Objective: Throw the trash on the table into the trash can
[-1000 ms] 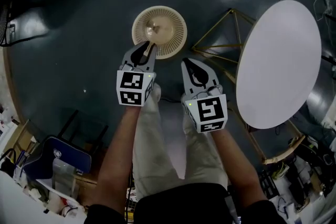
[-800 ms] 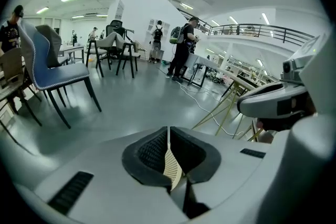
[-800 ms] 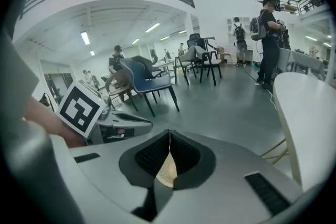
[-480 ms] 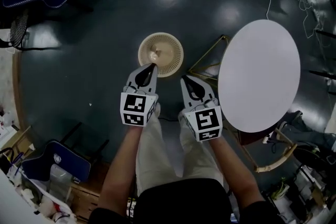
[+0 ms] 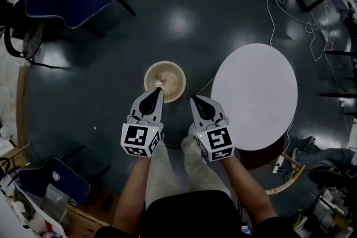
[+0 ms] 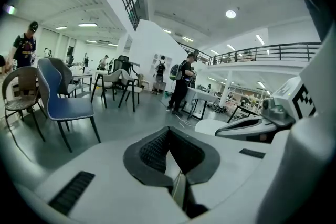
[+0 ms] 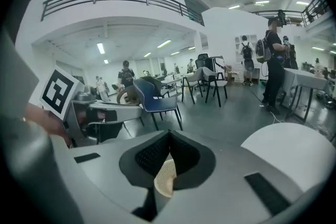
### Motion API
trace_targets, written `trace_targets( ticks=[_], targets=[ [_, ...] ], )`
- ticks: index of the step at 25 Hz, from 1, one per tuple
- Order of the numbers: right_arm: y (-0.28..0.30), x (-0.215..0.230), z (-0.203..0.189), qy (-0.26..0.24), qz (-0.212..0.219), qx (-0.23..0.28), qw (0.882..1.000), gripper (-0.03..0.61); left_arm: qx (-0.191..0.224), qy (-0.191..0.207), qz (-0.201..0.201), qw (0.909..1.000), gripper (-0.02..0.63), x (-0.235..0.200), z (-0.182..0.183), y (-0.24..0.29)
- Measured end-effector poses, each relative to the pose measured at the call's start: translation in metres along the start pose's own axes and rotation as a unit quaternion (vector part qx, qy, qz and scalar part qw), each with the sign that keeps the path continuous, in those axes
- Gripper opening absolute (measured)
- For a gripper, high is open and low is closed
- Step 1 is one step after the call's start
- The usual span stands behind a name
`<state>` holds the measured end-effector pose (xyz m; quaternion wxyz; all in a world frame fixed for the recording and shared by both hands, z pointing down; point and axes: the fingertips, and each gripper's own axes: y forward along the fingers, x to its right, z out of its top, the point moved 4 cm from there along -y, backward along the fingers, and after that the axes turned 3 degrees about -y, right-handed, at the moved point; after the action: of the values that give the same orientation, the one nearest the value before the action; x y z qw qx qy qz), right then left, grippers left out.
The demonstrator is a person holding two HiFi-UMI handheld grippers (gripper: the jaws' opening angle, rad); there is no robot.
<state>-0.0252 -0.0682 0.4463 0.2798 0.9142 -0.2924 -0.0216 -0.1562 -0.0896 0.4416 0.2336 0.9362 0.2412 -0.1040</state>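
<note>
A round beige ribbed trash can (image 5: 164, 81) stands on the dark floor, just left of the white round table (image 5: 254, 96). My left gripper (image 5: 159, 90) is shut, its tip at the can's near rim. My right gripper (image 5: 194, 98) is shut too, beside it, between the can and the table. In the left gripper view the black pads (image 6: 157, 149) meet with nothing between them. The right gripper view shows its pads (image 7: 153, 156) closed, with a beige ribbed patch (image 7: 166, 178) showing through the gap below them. I cannot tell whether that patch is the can.
A blue chair (image 5: 72, 0) stands at the far left and another (image 5: 53, 178) at the near left by a cluttered edge. Cables (image 5: 279, 3) trail over the floor beyond the table. People and chairs (image 6: 63, 102) fill the hall in the gripper views.
The left jaws have gone from slightly open over the can to shut. The head view has pulled back: can and table look smaller, and more floor and chairs show.
</note>
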Motion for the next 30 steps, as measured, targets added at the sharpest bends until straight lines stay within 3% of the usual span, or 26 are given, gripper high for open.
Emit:
trace_targets(
  ticks=[3, 11, 16, 30],
  targets=[
    [-0.025, 0.001, 0.018, -0.018, 0.003, 0.012, 1.0, 0.018, 0.02, 0.0, -0.012, 0.9997, 0.015, 0.024, 0.022, -0.016],
    [-0.098, 0.01, 0.068, -0.049, -0.001, 0.071, 0.996, 0.018, 0.07, 0.055, -0.041, 0.9952, 0.015, 0.114, 0.077, -0.052],
    [-0.138, 0.013, 0.087, -0.058, 0.007, 0.102, 0.993, 0.018, 0.086, 0.053, -0.052, 0.9935, 0.015, 0.161, 0.086, -0.069],
    [-0.19, -0.007, 0.13, -0.077, 0.025, 0.139, 0.987, 0.018, 0.117, 0.091, -0.052, 0.9876, 0.015, 0.198, 0.135, -0.121]
  ],
)
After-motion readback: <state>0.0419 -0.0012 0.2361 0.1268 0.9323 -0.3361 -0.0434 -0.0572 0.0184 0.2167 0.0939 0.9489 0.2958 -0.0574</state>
